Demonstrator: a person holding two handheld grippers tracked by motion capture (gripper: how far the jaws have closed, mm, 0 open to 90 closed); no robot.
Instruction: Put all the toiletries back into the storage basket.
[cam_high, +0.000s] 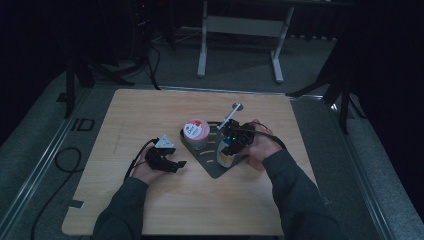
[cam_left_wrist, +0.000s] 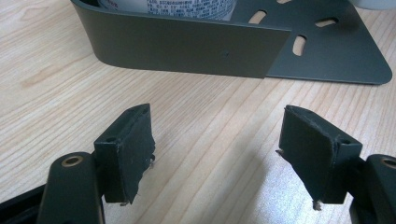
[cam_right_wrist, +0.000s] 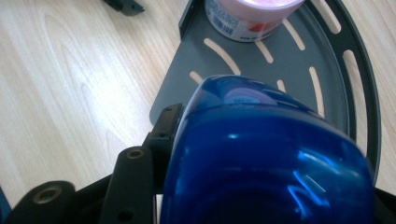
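A grey slotted corner tray (cam_high: 210, 167) lies mid-table. On its far left part stands a pink-lidded tub (cam_high: 195, 131). At the tray's near right a white bottle with a blue cap (cam_high: 225, 156) is upright, and my right gripper (cam_high: 231, 144) is shut on its top. In the right gripper view the blue cap (cam_right_wrist: 271, 154) sits between the jaws, with the tub (cam_right_wrist: 252, 16) and tray (cam_right_wrist: 187, 98) beyond. My left gripper (cam_high: 179, 164) rests on the wood left of the tray, open and holding nothing (cam_left_wrist: 217, 154), facing the tray's upright wall (cam_left_wrist: 187, 46).
A thin metal rod with a round disc end (cam_high: 232, 111) sticks out behind the tray. The wooden tabletop (cam_high: 150, 110) has bare room at the left, the back and along the near edge. Dark stands and a white frame stand on the floor beyond the table.
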